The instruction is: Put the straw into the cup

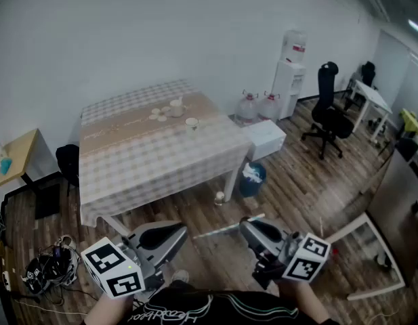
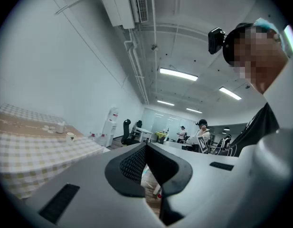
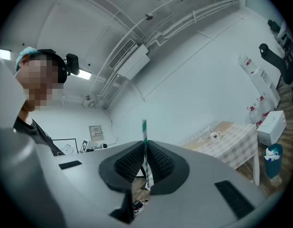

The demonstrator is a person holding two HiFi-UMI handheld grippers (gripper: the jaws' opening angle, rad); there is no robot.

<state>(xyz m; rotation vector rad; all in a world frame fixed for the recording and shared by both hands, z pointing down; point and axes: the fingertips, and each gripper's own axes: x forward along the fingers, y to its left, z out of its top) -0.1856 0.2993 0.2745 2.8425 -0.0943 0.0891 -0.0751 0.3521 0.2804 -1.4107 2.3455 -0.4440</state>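
A white paper cup [image 1: 192,122] stands on the table with the checked cloth [image 1: 127,168], far ahead of both grippers. The right gripper [image 1: 242,223] is shut on a green-and-white striped straw [image 1: 222,230], which sticks out sideways from its jaws over the wooden floor. In the right gripper view the straw [image 3: 144,127] rises between the pads of the right gripper [image 3: 145,144], and the cup [image 3: 215,135] is small at the right. The left gripper [image 1: 183,229] is shut with nothing in it; its view shows the left gripper [image 2: 146,145] with tips together and the cup [image 2: 70,137] at the left.
More cups and lids [image 1: 169,108] sit further back on the table. Beyond it are water bottles [image 1: 248,107], a dispenser [image 1: 292,63], a white box [image 1: 266,137], a blue bin [image 1: 252,179] and an office chair [image 1: 328,107]. Cables [image 1: 49,266] lie at the lower left.
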